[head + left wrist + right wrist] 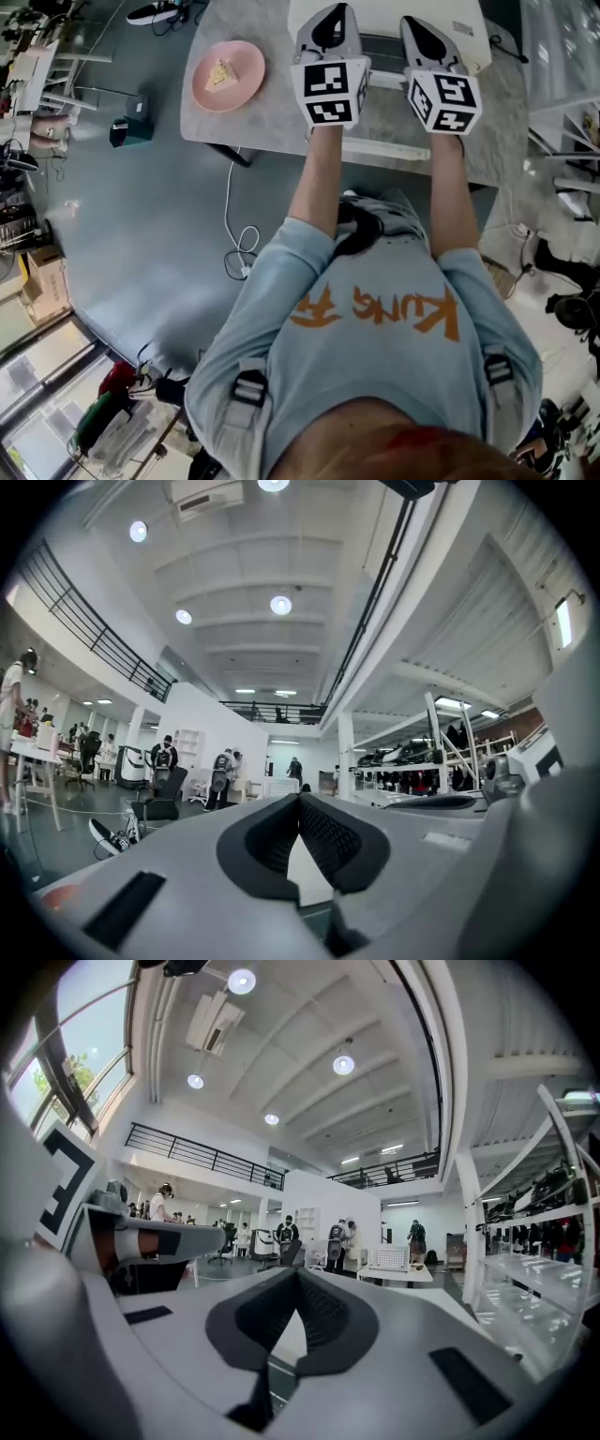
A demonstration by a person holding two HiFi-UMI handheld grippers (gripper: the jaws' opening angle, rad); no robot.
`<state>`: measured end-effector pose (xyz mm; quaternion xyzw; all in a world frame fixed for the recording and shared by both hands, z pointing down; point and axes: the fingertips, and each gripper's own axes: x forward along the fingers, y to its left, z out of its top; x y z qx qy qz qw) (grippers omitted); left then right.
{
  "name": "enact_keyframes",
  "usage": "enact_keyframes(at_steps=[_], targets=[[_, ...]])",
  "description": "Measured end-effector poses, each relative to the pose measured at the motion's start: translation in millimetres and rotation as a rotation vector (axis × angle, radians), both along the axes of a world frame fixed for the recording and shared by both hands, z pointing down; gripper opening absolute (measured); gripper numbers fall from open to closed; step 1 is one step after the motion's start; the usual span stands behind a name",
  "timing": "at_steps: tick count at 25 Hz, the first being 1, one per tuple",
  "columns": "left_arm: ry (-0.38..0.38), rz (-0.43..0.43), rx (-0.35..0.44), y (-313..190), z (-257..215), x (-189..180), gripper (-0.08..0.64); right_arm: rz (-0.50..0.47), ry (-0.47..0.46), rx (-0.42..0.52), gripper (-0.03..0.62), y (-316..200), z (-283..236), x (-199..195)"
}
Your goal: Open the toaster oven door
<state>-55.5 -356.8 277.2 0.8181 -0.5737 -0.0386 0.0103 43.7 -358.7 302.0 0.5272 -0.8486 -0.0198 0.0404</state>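
In the head view a white toaster oven (377, 19) stands at the far edge of a grey marbled table (272, 117), partly hidden behind both grippers. Held side by side above it, my left gripper (331, 19) and right gripper (420, 26) are both raised and point level. The left gripper view has my left gripper (300, 804) shut with nothing between its dark pads, and looks out over a hall, not at the oven. My right gripper (297, 1279) is shut and empty too. The oven door is hidden.
A pink plate (246, 92) with a yellow slice of food (221, 73) sits on the table's left part. On the floor lie a white cable (232, 220) and a dark box (131, 129). Metal shelves (534, 1241) and people (223, 775) stand far off.
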Motion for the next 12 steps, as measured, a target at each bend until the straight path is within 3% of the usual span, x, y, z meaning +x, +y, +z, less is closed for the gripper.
enact_keyframes(at_steps=[5, 12], targets=[[0.027, -0.105, -0.013, -14.8, -15.8, -21.1, 0.003, 0.089, -0.084, 0.009, -0.005, -21.9, -28.1, 14.5], [-0.041, -0.08, 0.025, -7.9, -18.1, -21.5, 0.002, 0.101, -0.059, 0.003, -0.004, -20.3, -23.6, 18.0]])
